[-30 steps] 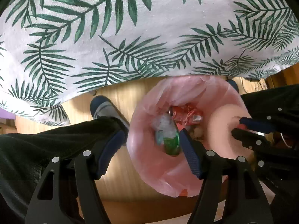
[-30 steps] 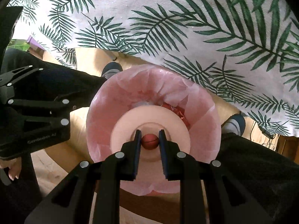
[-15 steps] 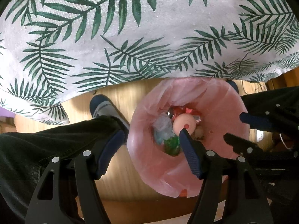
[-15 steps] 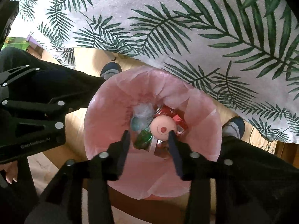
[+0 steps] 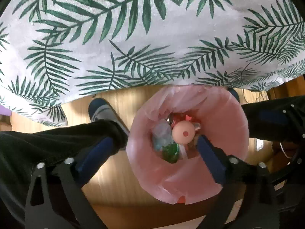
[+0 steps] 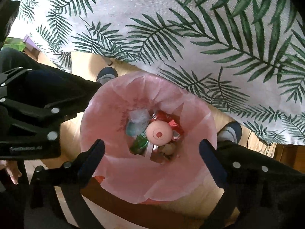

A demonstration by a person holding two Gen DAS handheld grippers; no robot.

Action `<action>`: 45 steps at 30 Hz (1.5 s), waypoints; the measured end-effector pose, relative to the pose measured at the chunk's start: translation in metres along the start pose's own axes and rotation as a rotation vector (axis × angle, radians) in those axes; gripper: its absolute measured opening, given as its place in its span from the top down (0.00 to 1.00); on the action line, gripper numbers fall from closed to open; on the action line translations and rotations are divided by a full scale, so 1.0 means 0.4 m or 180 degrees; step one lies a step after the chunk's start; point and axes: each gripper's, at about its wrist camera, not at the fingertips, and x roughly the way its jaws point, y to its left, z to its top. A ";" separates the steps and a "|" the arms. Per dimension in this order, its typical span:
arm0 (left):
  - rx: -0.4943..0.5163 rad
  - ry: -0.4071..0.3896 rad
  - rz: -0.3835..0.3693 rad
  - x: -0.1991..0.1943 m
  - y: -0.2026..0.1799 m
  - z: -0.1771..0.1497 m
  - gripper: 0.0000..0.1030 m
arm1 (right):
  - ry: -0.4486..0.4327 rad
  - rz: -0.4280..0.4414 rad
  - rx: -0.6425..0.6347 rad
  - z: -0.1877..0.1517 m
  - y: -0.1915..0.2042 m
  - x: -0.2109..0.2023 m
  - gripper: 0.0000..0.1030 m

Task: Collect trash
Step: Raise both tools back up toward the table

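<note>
Palm-leaf tablecloth (image 5: pixel 133 38) fills the upper frame in both views. Pink-lined trash bin (image 6: pixel 106 118) sits lower center, below the cloth edge, between the person's dark-trousered legs. Right gripper (image 6: pixel 150 152) over the bin, jaws wide, empty. Left gripper (image 5: pixel 152 150) jaws wide, empty. Peach round piece (image 6: pixel 159 132) lies inside the bin on wrappers and green scrap.

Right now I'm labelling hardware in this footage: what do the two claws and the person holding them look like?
Both the left claw and the right claw have matte black angular frames studded with round silver screws, and fingers faced with dark blue pads. Small pale lettering, too blurred to read, marks the left unit's body in the right wrist view. The person wears black trousers.
</note>
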 end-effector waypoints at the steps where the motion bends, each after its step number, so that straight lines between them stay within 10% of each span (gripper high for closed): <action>1: 0.0003 0.0001 -0.0009 -0.001 0.000 0.000 0.06 | 0.0016 0.0018 0.0022 -0.002 -0.002 -0.001 0.05; 11: 0.0025 -0.0053 -0.0293 -0.114 -0.019 -0.020 0.06 | 0.0051 -0.0492 0.0028 -0.040 0.000 -0.117 0.05; 22: 0.0381 -0.1111 -0.0375 -0.604 -0.034 -0.006 0.06 | -0.1105 -0.0790 -0.0071 -0.089 0.020 -0.575 0.05; 34: 0.0592 -0.2168 -0.0327 -0.950 -0.081 0.320 0.06 | -0.2114 -0.1011 0.0146 0.159 -0.091 -0.943 0.05; 45: 0.0478 -0.2044 -0.0389 -0.879 -0.144 0.652 0.06 | -0.2226 -0.0928 0.0346 0.375 -0.244 -0.966 0.05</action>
